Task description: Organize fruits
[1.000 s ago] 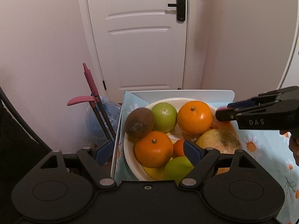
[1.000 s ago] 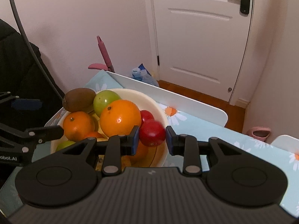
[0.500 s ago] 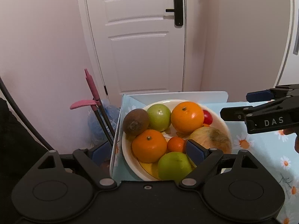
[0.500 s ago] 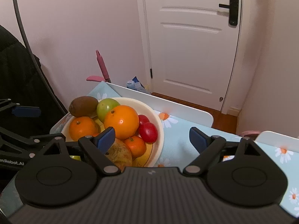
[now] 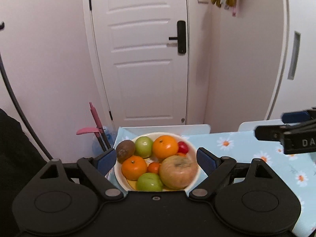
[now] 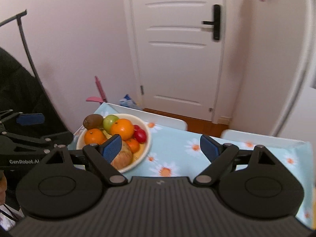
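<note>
A cream bowl (image 5: 158,133) on the daisy-print tablecloth (image 5: 246,152) holds a kiwi (image 5: 125,151), green apples (image 5: 143,146), oranges (image 5: 165,147), a small tangerine (image 5: 154,167), a big yellowish apple (image 5: 177,171) and red fruits (image 5: 183,147) by its right rim. My left gripper (image 5: 156,159) hangs open above the bowl's near side, with nothing between its fingers. My right gripper (image 6: 160,148) is open and empty, raised to the right of the bowl (image 6: 145,154); the red fruits (image 6: 140,135) lie in the bowl beside the large orange (image 6: 122,129).
White chair backs (image 5: 164,128) stand along the table's far edge, with a white door (image 5: 142,59) behind them. A pink-handled broom and dustpan (image 5: 94,122) lean at the left by a blue bag. Dark fabric (image 6: 17,90) fills the left side.
The right gripper opened and let go of the red fruit, which now lies in the bowl. Both grippers drew back and rose away from the bowl.
</note>
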Demonstrator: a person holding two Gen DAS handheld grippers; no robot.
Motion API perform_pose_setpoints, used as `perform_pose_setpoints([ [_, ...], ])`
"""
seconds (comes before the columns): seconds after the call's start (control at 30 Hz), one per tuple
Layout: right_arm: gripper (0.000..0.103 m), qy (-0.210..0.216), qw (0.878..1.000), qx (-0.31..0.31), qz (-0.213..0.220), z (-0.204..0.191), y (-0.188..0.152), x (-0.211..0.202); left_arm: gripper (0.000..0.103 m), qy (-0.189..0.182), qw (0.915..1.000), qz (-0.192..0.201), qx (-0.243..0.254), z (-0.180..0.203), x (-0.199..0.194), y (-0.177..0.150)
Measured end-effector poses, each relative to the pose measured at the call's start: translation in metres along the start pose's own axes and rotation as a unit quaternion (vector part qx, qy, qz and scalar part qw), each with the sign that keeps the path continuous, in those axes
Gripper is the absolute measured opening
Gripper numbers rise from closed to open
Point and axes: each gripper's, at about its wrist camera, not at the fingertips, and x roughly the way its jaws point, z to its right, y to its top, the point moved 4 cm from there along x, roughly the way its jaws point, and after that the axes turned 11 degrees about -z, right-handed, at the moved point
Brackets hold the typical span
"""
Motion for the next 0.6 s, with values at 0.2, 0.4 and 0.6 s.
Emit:
perform_pose_setpoints([
  [0.2,0.103,-0.036,0.998,0.045,0.005,0.02,-0.029,-0.061,0.092,0.002,0.9998,0.019,-0.007,0.022,-0.045,-0.007],
  [0.4,0.103,-0.071,0.995,0.064,0.017,0.032,-0.058,-0.098,0.103,-0.003,0.9995,0.027,-0.013,0.038,-0.071,-0.021],
  [0.6,0.103,-0.103,0.991,0.087,0.01,0.042,-0.076,-0.103,0.103,-0.008,0.9994,0.033,-0.007,0.049,-0.081,-0.028],
])
